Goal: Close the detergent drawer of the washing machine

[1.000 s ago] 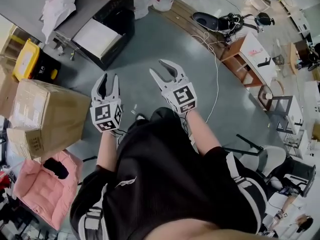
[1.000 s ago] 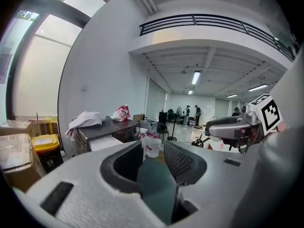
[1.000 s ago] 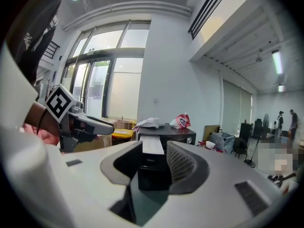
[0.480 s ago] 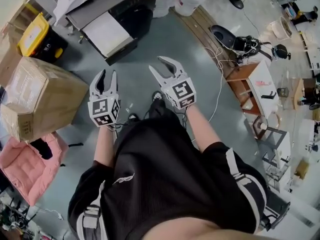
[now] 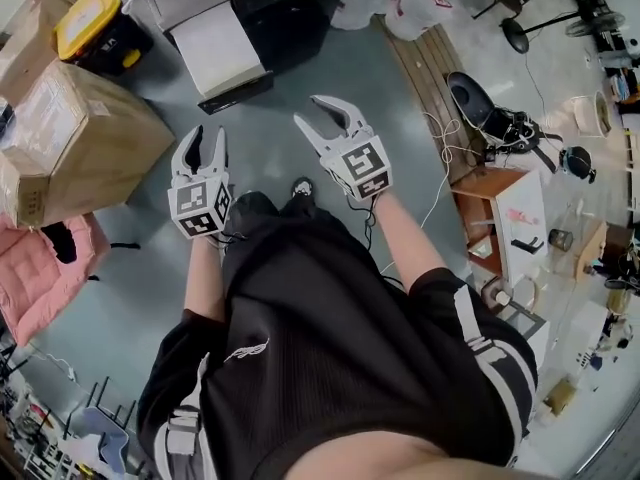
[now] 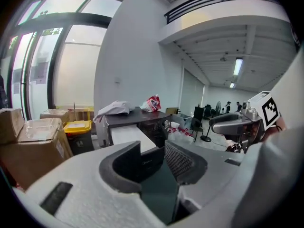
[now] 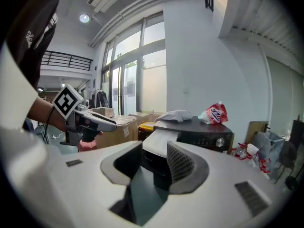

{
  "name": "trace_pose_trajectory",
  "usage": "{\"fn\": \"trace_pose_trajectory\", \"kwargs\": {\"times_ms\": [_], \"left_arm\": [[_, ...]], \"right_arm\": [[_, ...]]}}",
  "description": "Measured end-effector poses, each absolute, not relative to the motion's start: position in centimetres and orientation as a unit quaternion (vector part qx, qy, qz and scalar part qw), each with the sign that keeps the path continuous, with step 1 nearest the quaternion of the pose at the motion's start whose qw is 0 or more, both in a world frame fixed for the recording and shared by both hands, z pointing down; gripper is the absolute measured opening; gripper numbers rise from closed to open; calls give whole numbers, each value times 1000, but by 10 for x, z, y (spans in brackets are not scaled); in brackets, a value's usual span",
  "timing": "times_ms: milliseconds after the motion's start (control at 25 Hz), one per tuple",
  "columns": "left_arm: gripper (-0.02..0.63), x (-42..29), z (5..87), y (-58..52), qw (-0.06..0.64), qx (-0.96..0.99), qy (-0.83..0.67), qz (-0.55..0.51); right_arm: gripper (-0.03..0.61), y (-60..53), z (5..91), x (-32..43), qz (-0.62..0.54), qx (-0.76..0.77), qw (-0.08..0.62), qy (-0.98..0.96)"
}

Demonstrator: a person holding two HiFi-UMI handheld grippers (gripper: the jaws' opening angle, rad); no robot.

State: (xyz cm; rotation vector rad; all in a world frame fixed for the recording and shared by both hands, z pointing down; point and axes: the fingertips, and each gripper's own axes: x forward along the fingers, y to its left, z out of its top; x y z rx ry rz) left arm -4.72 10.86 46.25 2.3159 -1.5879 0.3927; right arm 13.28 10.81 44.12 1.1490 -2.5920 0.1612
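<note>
Now the person has stepped nearer: in the head view the washing machine (image 5: pixel 285 13) and its white detergent drawer (image 5: pixel 222 50) sit closer to both grippers than a second ago. I judge the approach nearly done, but the drawer is still pulled out of the machine's front, at the corner away from the knob (image 7: pixel 220 141). The left gripper (image 5: pixel 204 140) and the right gripper (image 5: pixel 322 118) both have their jaws parted and hold nothing. The drawer lies ahead of the fingertips, untouched, framed between the right gripper's jaws.
</note>
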Motion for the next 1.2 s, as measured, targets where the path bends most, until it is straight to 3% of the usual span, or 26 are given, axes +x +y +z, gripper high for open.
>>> {"fn": "trace_pose_trajectory", "kwargs": {"times_ms": [440,1200], "left_arm": [[173,-73,502,97,187,768,-588,169],[182,-87,615,76,279,748,-572,188]], "right_arm": [[166,72,482,114,86,356,162,-916],[167,45,594,94,148,320,259,-899]]}}
